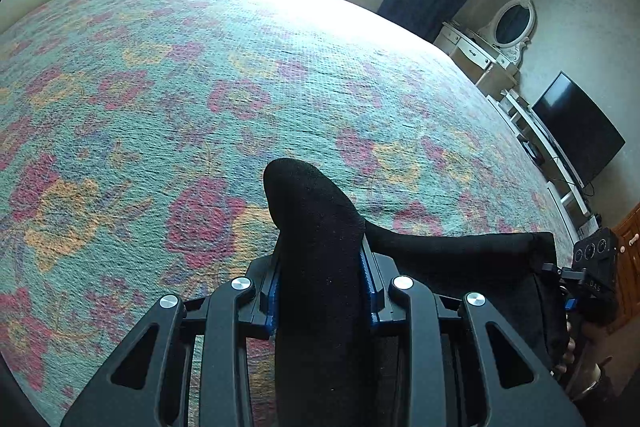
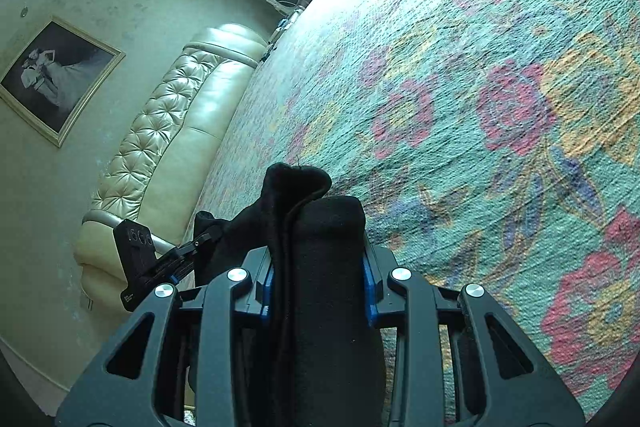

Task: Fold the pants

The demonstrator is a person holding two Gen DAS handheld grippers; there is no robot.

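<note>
The black pants are held up above the bed between both grippers. My left gripper is shut on a bunched edge of the black fabric, which sticks out past its blue pads. The cloth stretches right to the other gripper, seen at the right edge. My right gripper is shut on a thick fold of the pants, with a seam edge showing. The left gripper shows at the left of the right wrist view, with fabric between us. The rest of the pants hangs below, out of sight.
A wide bed with a floral teal, pink and yellow cover lies under both grippers. A cream tufted headboard stands at one end. A dressing table with an oval mirror and a TV stand along the wall.
</note>
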